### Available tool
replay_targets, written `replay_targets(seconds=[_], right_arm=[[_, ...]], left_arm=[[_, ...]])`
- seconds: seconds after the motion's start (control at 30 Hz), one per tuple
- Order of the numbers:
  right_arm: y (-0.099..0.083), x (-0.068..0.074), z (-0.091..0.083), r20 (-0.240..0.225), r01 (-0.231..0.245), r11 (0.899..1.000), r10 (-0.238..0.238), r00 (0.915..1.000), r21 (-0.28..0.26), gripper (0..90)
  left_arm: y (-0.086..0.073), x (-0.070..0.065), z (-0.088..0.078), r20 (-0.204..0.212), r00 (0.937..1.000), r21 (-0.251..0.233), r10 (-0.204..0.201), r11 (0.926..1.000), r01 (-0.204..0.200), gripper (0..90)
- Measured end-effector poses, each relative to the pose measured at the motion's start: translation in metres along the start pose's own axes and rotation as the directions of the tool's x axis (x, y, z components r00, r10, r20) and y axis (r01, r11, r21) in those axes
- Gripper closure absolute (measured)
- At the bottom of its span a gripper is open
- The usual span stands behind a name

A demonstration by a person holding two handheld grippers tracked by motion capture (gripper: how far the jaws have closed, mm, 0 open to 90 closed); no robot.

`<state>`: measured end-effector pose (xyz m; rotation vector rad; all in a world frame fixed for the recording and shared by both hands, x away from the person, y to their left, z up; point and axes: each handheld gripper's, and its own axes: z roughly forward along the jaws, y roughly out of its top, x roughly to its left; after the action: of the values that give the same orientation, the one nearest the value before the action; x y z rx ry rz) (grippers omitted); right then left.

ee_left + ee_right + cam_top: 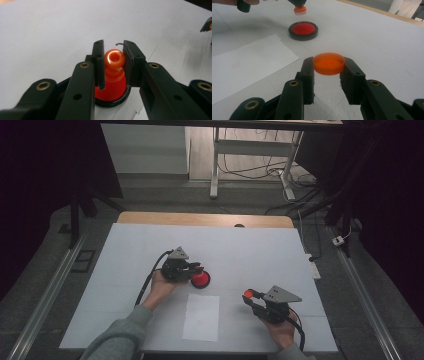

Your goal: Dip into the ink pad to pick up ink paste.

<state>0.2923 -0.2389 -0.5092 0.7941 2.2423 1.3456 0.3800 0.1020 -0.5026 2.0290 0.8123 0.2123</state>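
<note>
- While you hold both tools over the white table (125,270), your left gripper (111,58) has its jaws clamped on the round knob of an orange stamp (113,61); from above, that left gripper (196,268) sits near the middle of the table.
- Directly beneath your left claw, the stamp's flared orange body hangs over a black-rimmed ink pad (112,100) with a red centre; the right gripper view shows the stamp's bottom end (300,10) raised clear above that ink pad (303,30), not touching it.
- Between your two claws, nearer your own edge of the table, a white sheet of paper (201,317) lies flat; in the right gripper view it sits to the left of your right claw.
- Your right gripper (328,65) has its jaws pressed on either side of a shallow orange cap (328,63), held level just in front of the fingertips.
- From above, your right gripper (250,296) holds that cap (247,294) well apart from the ink pad (201,280), which lies ahead and to the left of this claw.
</note>
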Motion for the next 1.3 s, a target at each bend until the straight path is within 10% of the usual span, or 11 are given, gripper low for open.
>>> replay_targets(seconds=[1.3], right_arm=[[-0.001, 0.0, 0.0, -0.012, 0.006, 1.0, -0.006, 0.9999, 0.001, 64.2]], left_arm=[[-0.012, -0.001, 0.02, -0.056, 0.9973, 0.072, 0.047, 0.9965, -0.043, 72.6]])
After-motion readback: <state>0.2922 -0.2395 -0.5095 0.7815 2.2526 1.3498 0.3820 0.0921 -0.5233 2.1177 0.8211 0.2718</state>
